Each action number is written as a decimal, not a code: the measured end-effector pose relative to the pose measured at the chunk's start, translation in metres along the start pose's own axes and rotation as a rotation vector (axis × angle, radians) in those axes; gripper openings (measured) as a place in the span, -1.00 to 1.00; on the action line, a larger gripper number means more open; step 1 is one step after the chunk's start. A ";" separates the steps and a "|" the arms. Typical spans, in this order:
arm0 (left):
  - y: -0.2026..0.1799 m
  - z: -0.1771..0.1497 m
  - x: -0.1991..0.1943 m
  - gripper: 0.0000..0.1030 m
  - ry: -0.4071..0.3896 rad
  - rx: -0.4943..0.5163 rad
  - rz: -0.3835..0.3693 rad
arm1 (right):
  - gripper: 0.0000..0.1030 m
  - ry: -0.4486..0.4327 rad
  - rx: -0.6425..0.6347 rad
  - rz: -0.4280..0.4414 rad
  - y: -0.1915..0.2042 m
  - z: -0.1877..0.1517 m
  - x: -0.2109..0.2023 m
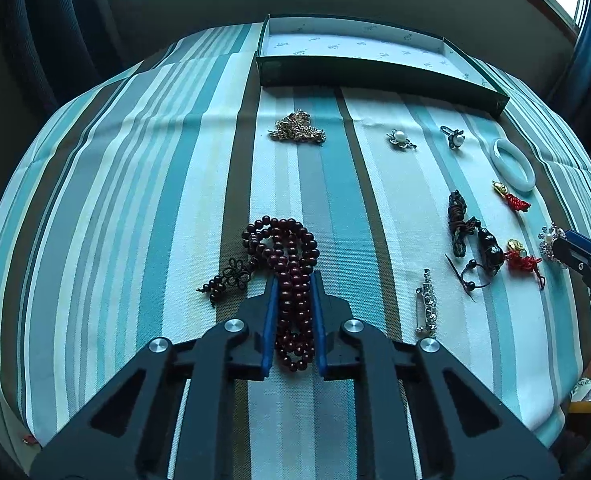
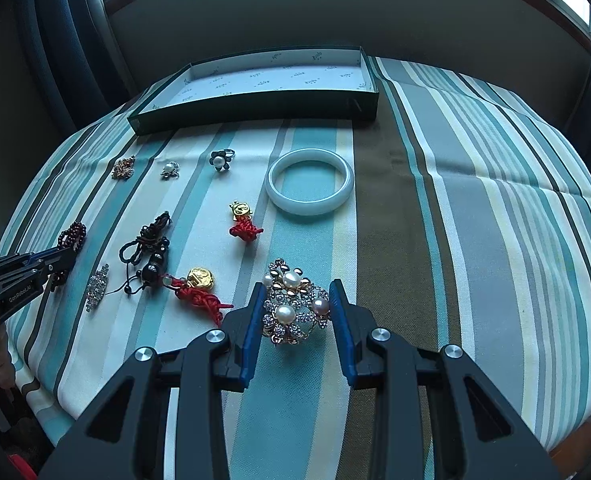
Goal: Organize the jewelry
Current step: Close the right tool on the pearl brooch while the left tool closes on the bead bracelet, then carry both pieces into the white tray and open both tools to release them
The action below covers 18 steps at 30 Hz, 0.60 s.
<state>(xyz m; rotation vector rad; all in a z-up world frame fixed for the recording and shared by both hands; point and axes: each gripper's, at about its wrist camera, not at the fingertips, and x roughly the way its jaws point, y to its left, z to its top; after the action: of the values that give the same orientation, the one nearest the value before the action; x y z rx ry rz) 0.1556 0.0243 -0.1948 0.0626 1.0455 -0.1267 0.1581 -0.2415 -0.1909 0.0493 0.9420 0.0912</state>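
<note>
Progress: basically zero, judging by the box (image 1: 375,50) at the far edge of the striped table (image 1: 135,160), which is empty, only printed lining showing. All jewelry is on the cloth. Left gripper (image 1: 294,292): fingers pressed on both sides of the red bead strand (image 1: 291,280), looks clenched on it, beads on the cloth, not lifted. Right gripper (image 2: 297,304): fingers straddle the pearl brooch (image 2: 295,304), gaps visible on both sides, so released, no grip yet. Left to move, as I count: gold chain pile (image 1: 298,128), small pearl pin (image 1: 400,138), flower ring (image 1: 454,136), white bangle (image 2: 309,182), two red-knot gold charms (image 2: 244,222) and (image 2: 197,288), black cord with dark beads (image 2: 149,248), rhinestone bar pin (image 1: 426,306), plus the two items at the fingers. Bangle sits nearest the box on the right side; the cord bundle is tangled and close to the lower charm, may drag it when picked.
</note>
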 end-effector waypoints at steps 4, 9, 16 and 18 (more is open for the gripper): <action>0.000 0.002 -0.004 -0.79 -0.010 -0.001 0.002 | -0.36 -0.010 0.001 0.002 0.000 0.002 -0.004; -0.004 0.007 -0.012 -0.79 -0.031 0.012 -0.006 | -0.36 -0.032 -0.009 0.006 0.002 0.010 -0.011; -0.014 0.029 -0.026 -0.79 -0.083 0.041 -0.013 | -0.36 -0.071 -0.024 0.014 0.004 0.030 -0.018; -0.017 0.038 -0.030 -0.79 -0.100 0.048 -0.015 | -0.36 -0.081 -0.033 0.019 0.005 0.039 -0.019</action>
<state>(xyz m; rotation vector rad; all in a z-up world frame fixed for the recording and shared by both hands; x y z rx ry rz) 0.1712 0.0054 -0.1497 0.0909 0.9432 -0.1672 0.1782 -0.2383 -0.1528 0.0311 0.8593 0.1210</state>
